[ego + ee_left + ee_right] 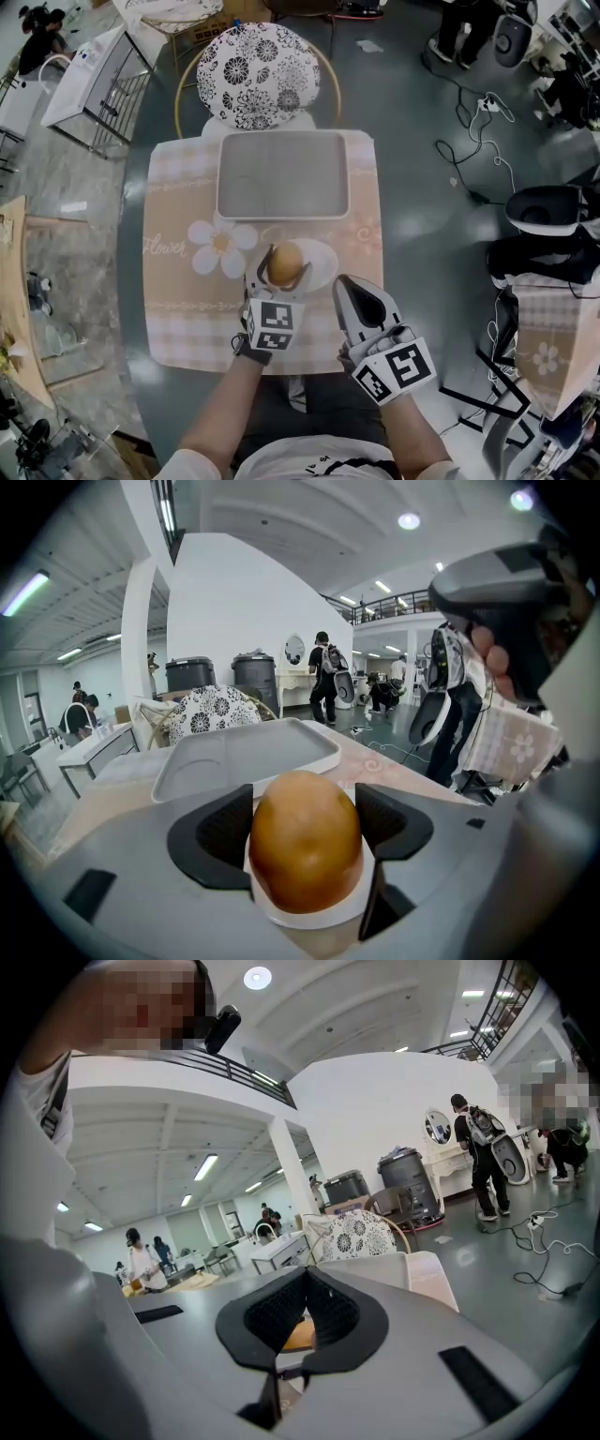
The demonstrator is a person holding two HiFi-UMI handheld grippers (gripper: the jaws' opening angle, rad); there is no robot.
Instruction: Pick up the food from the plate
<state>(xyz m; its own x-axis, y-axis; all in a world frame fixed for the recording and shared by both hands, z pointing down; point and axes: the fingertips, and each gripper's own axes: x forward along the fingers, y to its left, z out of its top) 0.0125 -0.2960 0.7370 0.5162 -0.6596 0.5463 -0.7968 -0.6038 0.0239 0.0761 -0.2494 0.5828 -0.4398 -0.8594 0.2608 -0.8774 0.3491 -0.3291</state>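
Observation:
A round golden-brown piece of food lies on a small white plate near the middle of the table. My left gripper stands open with one jaw on each side of the food. In the left gripper view the food fills the gap between the black pads, resting on the plate. My right gripper is shut with nothing in it, just right of the plate near the table's front edge. Through its narrow slit in the right gripper view a sliver of the food shows.
A grey rectangular tray lies on the pink checked tablecloth just beyond the plate. A chair with a black-and-white flowered cushion stands behind the table. Cables and equipment lie on the floor at the right, and people stand far off.

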